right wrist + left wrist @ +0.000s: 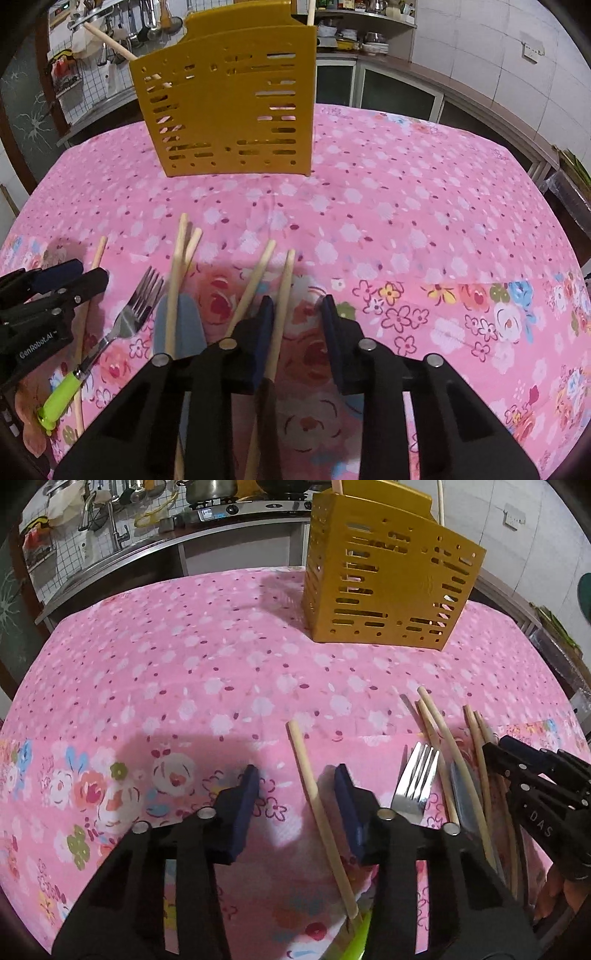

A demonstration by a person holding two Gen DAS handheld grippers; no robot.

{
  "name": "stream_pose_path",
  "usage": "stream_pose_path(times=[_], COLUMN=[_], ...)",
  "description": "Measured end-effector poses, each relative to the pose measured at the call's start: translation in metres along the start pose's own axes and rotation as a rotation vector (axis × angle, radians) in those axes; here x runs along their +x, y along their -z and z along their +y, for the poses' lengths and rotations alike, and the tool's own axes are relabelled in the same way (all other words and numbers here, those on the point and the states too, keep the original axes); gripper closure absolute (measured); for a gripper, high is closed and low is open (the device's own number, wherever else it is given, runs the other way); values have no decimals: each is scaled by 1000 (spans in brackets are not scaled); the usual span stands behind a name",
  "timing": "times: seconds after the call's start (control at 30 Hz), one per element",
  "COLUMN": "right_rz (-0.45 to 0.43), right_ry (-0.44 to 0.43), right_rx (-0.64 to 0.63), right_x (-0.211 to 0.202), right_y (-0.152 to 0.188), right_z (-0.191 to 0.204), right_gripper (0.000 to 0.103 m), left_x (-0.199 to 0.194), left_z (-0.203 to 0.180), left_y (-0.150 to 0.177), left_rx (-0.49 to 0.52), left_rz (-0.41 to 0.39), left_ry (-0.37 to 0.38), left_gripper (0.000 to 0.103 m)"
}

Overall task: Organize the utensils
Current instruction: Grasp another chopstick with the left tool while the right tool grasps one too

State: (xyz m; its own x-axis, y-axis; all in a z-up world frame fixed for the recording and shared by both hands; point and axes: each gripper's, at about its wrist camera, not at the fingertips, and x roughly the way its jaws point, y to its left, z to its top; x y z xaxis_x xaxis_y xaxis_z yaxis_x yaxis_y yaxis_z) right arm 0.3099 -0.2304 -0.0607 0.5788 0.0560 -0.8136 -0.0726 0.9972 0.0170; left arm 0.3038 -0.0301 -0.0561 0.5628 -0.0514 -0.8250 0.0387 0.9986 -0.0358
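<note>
Picking stage, nothing lifted yet. Both grippers hovering low over the loose utensils at the near edge of the pink floral surface [184, 657]; yellow slotted holder [388, 579] standing upright at the far side, well apart from the pile, with a couple of sticks already poking out of its top.

Left gripper [297, 797]: jaws apart, clamped on nothing. One chopstick [317, 812] lying between the pads, closer to the right pad, apparently not touched.

Right gripper [297, 332]: jaws apart, empty as well. Another chopstick [282, 306] running just beside the inner face of the left pad; contact impossible to confirm.

Judging next move: closing on the stick already lined up, then lifting, tilting upright and carrying far to the holder's open top. Thin round stick, likely rolling or pivoting if caught off-centre; centring it between the pads first seems wise.

View differences:
- Left wrist view showing the fork [415, 779] tines only, handle hidden behind the gripper body; right wrist view showing the green handle [61, 395] in full.
- Right wrist view showing the grey-blue blade-like piece [184, 325] broadly, with chopsticks crossing over it; only a sliver in the left view.
- Each view catching the other gripper at its edge.
</note>
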Motion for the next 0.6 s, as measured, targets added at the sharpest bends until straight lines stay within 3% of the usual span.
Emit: stream_pose_path(times=[0.13,0.23,0.6], right_rz=[15,23,24], right_ry=[14,-3,-45], right_rx=[3,12,58], right_x=[3,3,0], right_y=[-6,-7,-7], right_z=[3,0,-11], right_gripper=[91,95,96], left_x=[3,6,6], left_z=[-1,0,-2], left_y=[-8,-13,-16], left_rx=[-5,-15,2], left_rz=[30,40,37], left_ry=[10,22,54], left_gripper=[88,94,95])
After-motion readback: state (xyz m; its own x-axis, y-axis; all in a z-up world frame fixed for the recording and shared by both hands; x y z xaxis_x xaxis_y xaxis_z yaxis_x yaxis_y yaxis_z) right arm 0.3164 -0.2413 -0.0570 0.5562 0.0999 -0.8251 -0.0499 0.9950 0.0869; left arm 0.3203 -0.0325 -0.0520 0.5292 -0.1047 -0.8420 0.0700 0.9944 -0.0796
